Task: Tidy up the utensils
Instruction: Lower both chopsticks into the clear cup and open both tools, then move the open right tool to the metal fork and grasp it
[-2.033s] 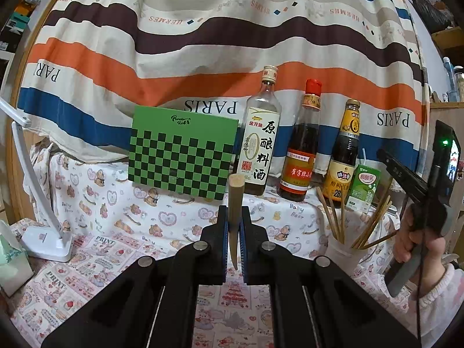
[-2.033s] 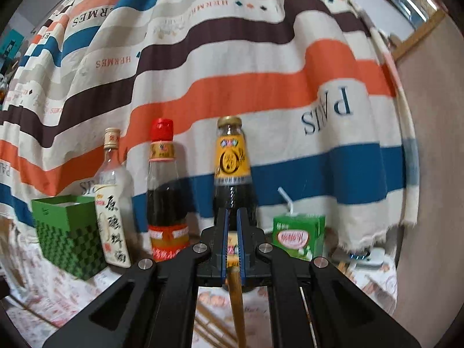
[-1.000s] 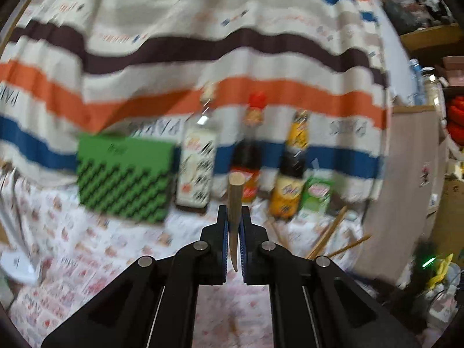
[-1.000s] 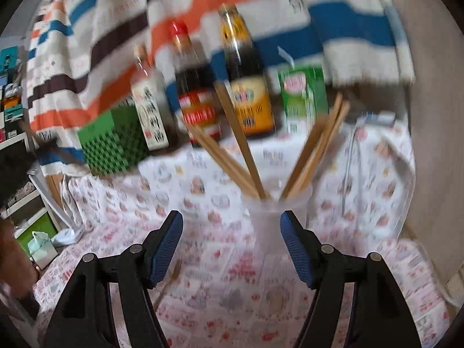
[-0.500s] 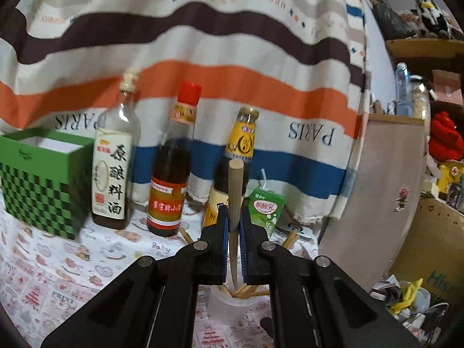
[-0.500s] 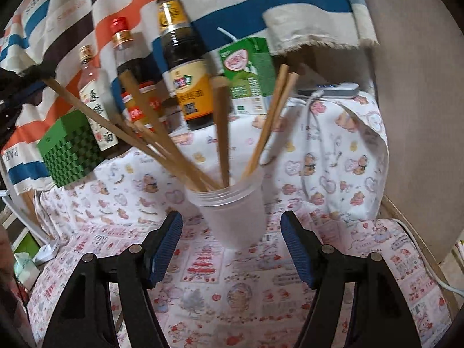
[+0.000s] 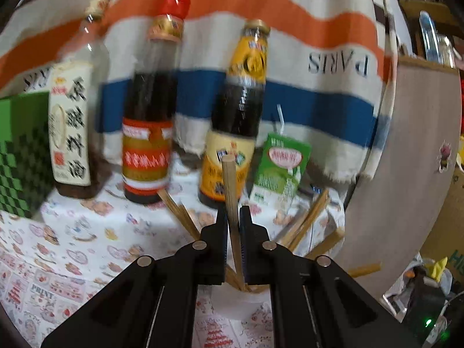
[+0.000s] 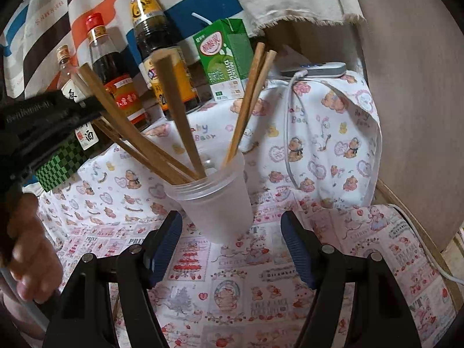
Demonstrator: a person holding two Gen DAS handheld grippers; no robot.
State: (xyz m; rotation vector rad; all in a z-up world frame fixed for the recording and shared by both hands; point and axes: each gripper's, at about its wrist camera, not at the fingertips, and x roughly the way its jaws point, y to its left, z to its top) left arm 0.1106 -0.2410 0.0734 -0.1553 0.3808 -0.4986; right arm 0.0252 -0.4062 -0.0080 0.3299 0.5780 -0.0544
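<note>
1. Striped cloth (image 8: 121, 5) hangs behind; bear-print cloth (image 8: 333, 133) covers the table.
2. Glass bottles (image 7: 148, 121) look blurry.
3. Black left gripper (image 7: 233, 217) squeezes one wooden chopstick (image 7: 230, 185) over the cup.
4. Right gripper (image 8: 232, 240) is wide open, holding nothing.
5. Cloudy plastic cup (image 8: 214, 203) holds more sticks, bottoms hidden.

Home table: sauce bottles (image 7: 148, 133), bear-print tablecloth (image 8: 324, 145).
</note>
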